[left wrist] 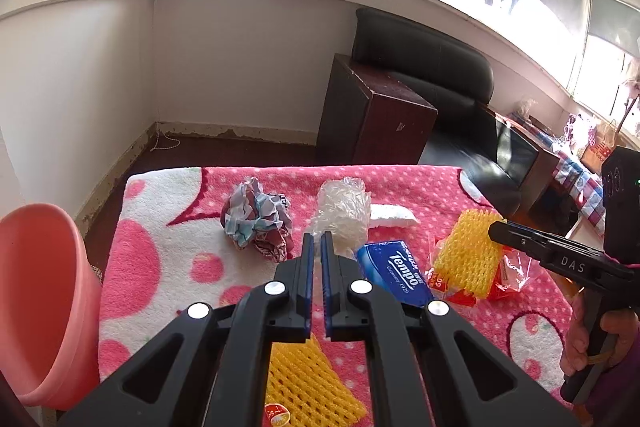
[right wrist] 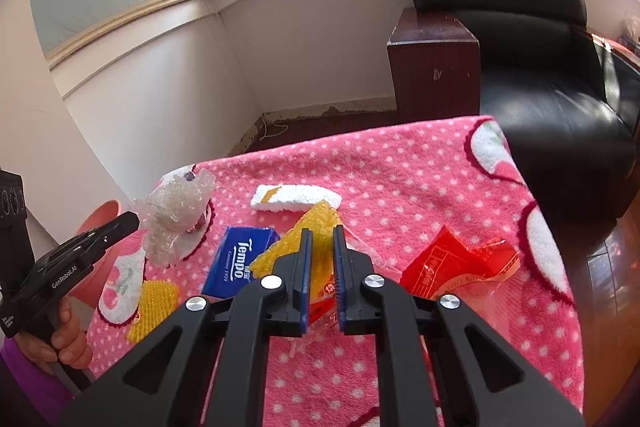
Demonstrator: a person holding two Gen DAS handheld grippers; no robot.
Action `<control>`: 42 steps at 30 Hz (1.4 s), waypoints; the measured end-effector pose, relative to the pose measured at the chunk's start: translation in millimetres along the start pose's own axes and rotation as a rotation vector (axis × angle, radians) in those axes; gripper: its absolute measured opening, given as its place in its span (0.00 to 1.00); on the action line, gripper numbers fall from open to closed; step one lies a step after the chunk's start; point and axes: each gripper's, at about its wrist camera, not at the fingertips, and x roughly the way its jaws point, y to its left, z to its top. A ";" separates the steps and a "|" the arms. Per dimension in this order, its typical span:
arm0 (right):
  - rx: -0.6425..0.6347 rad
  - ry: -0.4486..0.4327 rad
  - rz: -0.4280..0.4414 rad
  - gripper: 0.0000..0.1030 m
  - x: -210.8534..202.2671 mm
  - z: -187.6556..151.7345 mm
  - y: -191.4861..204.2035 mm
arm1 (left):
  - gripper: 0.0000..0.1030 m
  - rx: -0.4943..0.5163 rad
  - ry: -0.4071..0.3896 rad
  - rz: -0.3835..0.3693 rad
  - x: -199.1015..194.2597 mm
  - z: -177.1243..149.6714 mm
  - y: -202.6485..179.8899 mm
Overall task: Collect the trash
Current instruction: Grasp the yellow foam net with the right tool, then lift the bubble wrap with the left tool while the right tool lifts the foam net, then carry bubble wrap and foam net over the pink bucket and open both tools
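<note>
Trash lies on a pink dotted blanket (left wrist: pixel 400 183). My left gripper (left wrist: pixel 317 239) is shut on clear crumpled bubble wrap (left wrist: pixel 342 215), which also shows in the right wrist view (right wrist: pixel 176 215). My right gripper (right wrist: pixel 320 233) is shut on a yellow foam net (right wrist: pixel 316 227), lifted a little; it also shows in the left wrist view (left wrist: pixel 468 251). A crumpled paper ball (left wrist: pixel 256 219) lies left of the bubble wrap. A second yellow net (left wrist: pixel 308 387) lies near the front. A red wrapper (right wrist: pixel 456 267) lies right of my right gripper.
A pink bin (left wrist: pixel 44 303) stands at the blanket's left edge. A blue Tempo tissue pack (left wrist: pixel 394 275) lies between the grippers. A white foam piece (right wrist: pixel 296 201) lies further back. A black armchair (right wrist: pixel 540 67) and a brown cabinet (left wrist: pixel 376 115) stand behind.
</note>
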 end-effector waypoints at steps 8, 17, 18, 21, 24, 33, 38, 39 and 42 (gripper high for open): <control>-0.040 -0.097 -0.008 0.10 -35.4 22.6 20.6 | 0.03 0.001 -0.094 0.021 -47.2 4.1 0.2; -0.129 -0.099 0.087 0.10 -26.3 25.0 88.3 | 0.03 -0.054 -0.186 0.098 -103.0 0.7 27.1; -0.143 -0.095 0.103 0.10 -22.7 24.2 98.6 | 0.03 -0.064 -0.196 0.108 -109.1 0.1 32.0; -0.184 -0.081 0.150 0.10 -13.0 20.9 131.9 | 0.03 -0.093 -0.219 0.146 -127.5 -3.8 48.9; -0.217 -0.068 0.199 0.10 -3.1 17.5 165.5 | 0.03 -0.127 -0.236 0.189 -145.4 -9.5 67.7; -0.322 -0.043 0.315 0.10 16.4 2.9 259.9 | 0.03 -0.212 -0.276 0.334 -189.1 -30.6 129.7; -0.381 -0.024 0.348 0.10 28.6 -3.8 305.8 | 0.03 -0.239 -0.282 0.398 -205.2 -44.5 156.5; -0.392 -0.020 0.353 0.10 31.5 -5.8 314.2 | 0.03 -0.248 -0.280 0.403 -207.4 -47.6 162.2; -0.425 0.002 0.365 0.10 40.5 -9.0 336.5 | 0.03 -0.255 -0.273 0.431 -212.0 -54.5 177.5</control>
